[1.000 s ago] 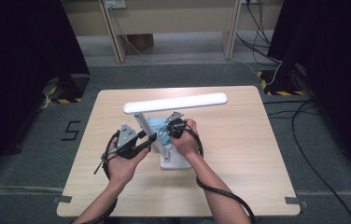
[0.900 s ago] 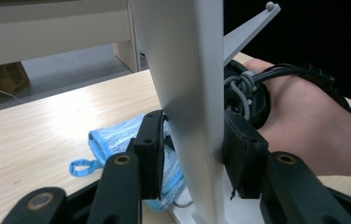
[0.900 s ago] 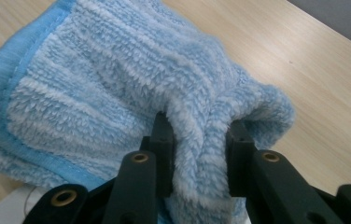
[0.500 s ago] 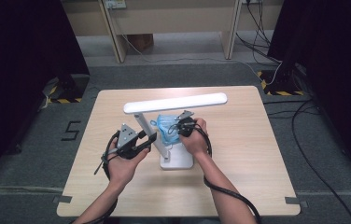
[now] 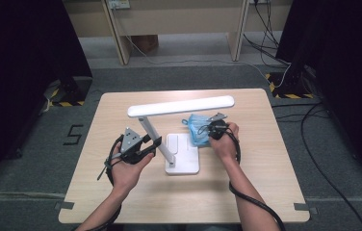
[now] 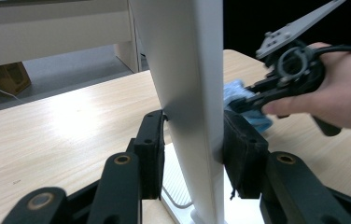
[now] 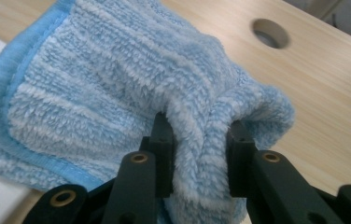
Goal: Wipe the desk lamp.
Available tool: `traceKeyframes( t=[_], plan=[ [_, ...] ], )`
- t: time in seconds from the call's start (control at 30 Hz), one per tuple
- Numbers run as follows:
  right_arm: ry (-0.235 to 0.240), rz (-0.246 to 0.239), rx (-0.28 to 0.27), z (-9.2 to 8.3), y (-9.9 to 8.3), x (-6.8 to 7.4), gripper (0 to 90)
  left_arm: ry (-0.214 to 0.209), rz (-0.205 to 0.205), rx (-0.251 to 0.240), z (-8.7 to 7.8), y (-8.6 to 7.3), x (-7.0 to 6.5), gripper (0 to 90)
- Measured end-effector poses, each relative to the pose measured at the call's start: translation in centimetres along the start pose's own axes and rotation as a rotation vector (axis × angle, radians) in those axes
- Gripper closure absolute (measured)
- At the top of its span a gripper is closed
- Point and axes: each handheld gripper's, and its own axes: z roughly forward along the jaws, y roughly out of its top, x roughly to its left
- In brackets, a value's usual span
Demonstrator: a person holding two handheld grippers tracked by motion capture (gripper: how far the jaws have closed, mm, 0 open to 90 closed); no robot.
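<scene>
Lamp (image 5: 169, 144) stands mid-tabletop (image 5: 265, 192), its slanted white stem clamped by the left tool (image 5: 152, 144); the left gripper view shows both pads pressed on that stem (image 6: 194, 93). Right tool (image 5: 203, 129) grips a bunched blue cloth (image 5: 196, 132) at the lamp base's right far edge; the right gripper view shows fabric (image 7: 117, 93) pinched between the jaws

Lab recording bay: black curtains (image 5: 20, 72); hazard tape (image 5: 66, 102); floor cables (image 5: 314, 120); lone wooden table (image 5: 121, 192).
</scene>
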Motion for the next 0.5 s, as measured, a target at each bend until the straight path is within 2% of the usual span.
traceKeyframes(
  t=[0.13, 0.23, 0.33, 0.5],
  plan=[
    [-0.044, 0.044, 0.01, -0.8, -1.2, -2.3, 70.8, 0.001, -0.002, -0.003, 0.0, 0.0, 0.0, 61.2],
    [-0.078, 0.06, 0.024, -1.2, -2.4, -3.8, 70.5, 0.001, -0.003, -0.004, 0.0, -0.1, 0.0, 61.3],
    [-0.098, 0.09, 0.044, -1.4, -3.3, -4.6, 70.0, 0.002, 0.0, -0.005, 0.0, -0.1, 0.0, 61.4],
    [-0.118, 0.104, 0.053, -1.2, -4.4, -5.4, 64.0, 0.008, 0.005, -0.004, 0.0, -0.1, 0.2, 62.3]
  ],
)
